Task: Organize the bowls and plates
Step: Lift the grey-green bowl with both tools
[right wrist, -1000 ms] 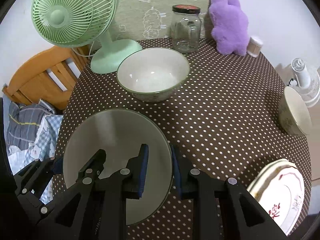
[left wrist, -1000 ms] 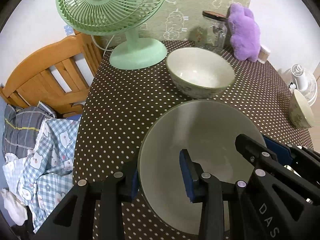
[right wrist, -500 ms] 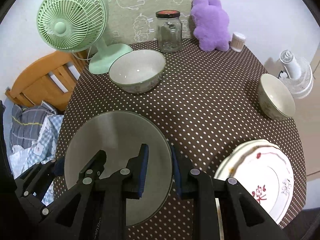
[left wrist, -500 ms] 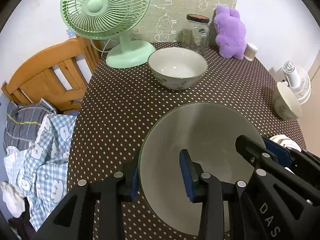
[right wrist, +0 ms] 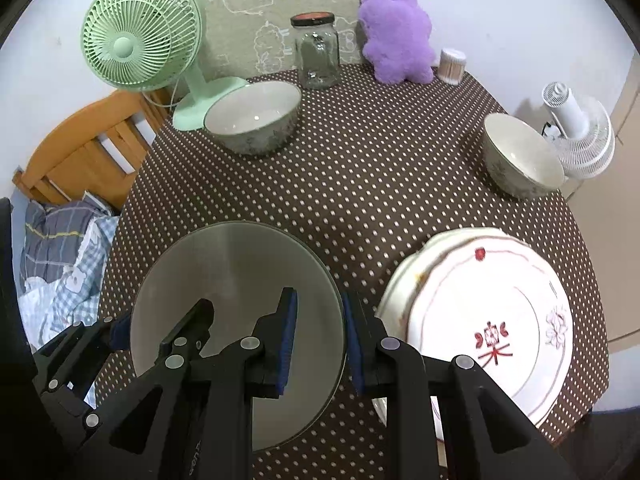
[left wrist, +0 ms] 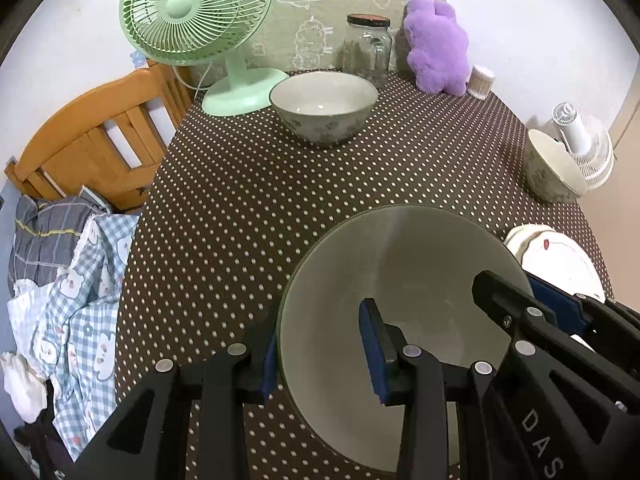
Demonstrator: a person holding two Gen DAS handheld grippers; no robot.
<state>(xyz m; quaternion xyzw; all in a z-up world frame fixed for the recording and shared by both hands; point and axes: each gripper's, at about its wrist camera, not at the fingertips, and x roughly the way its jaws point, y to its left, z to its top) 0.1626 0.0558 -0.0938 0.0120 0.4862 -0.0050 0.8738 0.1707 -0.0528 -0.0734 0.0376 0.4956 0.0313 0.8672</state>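
Observation:
A large grey-green bowl (left wrist: 404, 280) is held between my two grippers above the dotted tablecloth. My left gripper (left wrist: 320, 352) is shut on its left rim; my right gripper (right wrist: 318, 344) is shut on its right rim, with the bowl (right wrist: 236, 280) to its left. A white bowl (left wrist: 324, 106) stands at the back by the fan, also in the right wrist view (right wrist: 254, 120). A smaller bowl (right wrist: 520, 158) sits at the right edge. A stack of white plates (right wrist: 484, 320) with a red mark lies at the front right.
A green fan (right wrist: 148, 56), a glass jar (right wrist: 318, 52), a purple plush toy (right wrist: 396, 32) and a small cotton-swab pot (right wrist: 452, 65) line the back of the table (right wrist: 380, 184). A wooden chair (left wrist: 96, 140) with clothes stands left. A white fan (right wrist: 576, 136) stands beyond the right edge.
Both grippers have pulled back and up with the large bowl. The back bowl and fan look farther away, and the plate stack has come into view at the front right.

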